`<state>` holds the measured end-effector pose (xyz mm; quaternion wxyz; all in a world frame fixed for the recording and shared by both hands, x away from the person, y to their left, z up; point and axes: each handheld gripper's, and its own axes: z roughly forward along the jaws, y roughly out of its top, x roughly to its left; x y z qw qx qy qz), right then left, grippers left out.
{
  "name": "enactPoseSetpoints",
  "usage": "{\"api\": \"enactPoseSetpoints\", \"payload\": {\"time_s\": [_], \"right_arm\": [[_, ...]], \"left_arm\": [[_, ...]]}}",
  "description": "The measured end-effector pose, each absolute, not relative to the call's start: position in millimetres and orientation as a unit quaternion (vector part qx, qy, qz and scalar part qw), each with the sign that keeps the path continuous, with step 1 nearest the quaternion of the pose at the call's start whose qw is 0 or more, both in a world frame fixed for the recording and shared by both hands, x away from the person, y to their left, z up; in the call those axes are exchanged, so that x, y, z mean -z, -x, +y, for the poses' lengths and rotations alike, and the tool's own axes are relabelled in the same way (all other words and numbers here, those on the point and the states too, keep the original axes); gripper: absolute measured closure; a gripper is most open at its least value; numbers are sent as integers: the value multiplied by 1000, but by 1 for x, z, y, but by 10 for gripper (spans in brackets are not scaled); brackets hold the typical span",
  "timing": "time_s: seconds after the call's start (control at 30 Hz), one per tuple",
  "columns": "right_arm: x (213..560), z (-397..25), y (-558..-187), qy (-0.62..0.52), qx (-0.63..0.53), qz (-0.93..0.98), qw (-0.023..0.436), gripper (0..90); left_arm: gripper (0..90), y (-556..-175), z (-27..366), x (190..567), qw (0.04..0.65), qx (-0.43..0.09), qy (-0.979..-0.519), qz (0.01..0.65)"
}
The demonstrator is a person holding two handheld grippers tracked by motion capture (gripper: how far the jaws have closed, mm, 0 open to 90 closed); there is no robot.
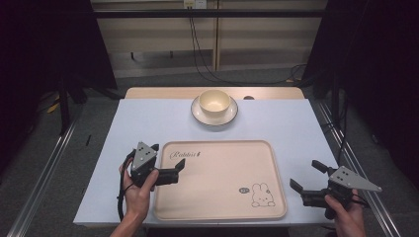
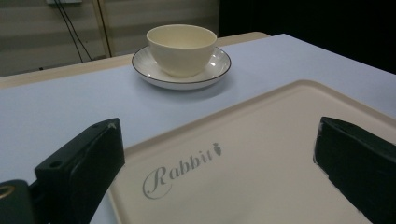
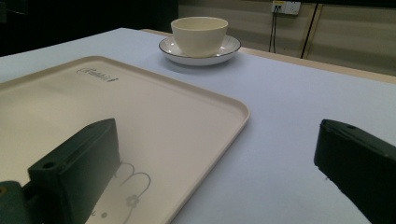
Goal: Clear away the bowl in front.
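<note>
High view. We see a table (image 1: pixel 148 118) covered in pale blue-white, with a cream tray (image 1: pixel 220 180) lying flat at its near centre; the tray bears the word "Rabbit" at its far left corner and a rabbit drawing (image 1: pixel 262 195) at its near right corner. Beyond the tray, near the far edge, a cream bowl (image 1: pixel 214 101) sits on a white, dark-rimmed saucer (image 1: pixel 197 112). We find the left gripper (image 1: pixel 168 162) held in the person's left hand (image 1: pixel 138 190) at the tray's left rim, its jaws spread wide and grasping nothing. The right gripper (image 1: pixel 308 175) is held in the right hand (image 1: pixel 348 215) just off the tray's right rim, its jaws likewise released and empty.

Left gripper view. We look between the two parted black jaws across the lettered corner of the tray (image 2: pixel 261 154) toward the bowl (image 2: pixel 181 49) on its saucer (image 2: pixel 219 65).

Right gripper view. We see the left-hand jaw above the tray (image 3: pixel 154 121) near the rabbit drawing (image 3: pixel 133 189), the other jaw above bare table (image 3: pixel 289 107); the bowl (image 3: pixel 199 35) and saucer (image 3: pixel 231 46) stand well beyond.
</note>
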<state>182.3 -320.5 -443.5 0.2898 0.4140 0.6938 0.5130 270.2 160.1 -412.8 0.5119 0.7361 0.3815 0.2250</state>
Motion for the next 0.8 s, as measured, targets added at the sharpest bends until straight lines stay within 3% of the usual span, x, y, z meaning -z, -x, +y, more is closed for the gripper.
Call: {"api": "enactPoseSetpoints", "payload": {"time_s": [0.8], "right_arm": [[444,-321,-181,-408,-516,697,287,1]], "left_arm": [[19,-325,118,401,513,-213,-749,360]]}}
